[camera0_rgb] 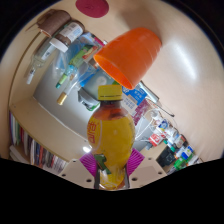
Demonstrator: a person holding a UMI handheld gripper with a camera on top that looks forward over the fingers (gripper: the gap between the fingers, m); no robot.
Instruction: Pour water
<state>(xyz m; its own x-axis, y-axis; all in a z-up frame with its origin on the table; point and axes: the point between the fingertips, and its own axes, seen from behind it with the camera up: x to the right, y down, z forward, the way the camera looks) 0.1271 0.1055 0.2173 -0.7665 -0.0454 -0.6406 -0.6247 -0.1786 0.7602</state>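
A bottle of yellow-orange liquid with a yellow cap and a red and blue label stands between the fingers, and my gripper is shut on its lower body. The magenta pads press on both sides of it. The view is strongly tilted. The bottle's cap reaches up to the rim of an orange plastic cup, which lies just beyond it on the pale tabletop. The cup's opening faces the bottle's cap. I cannot see any liquid flowing.
Several packets and small bottles lie on the table beside the cup. A pink round thing sits beyond them. Shelves with coloured goods and books show on either side of the bottle.
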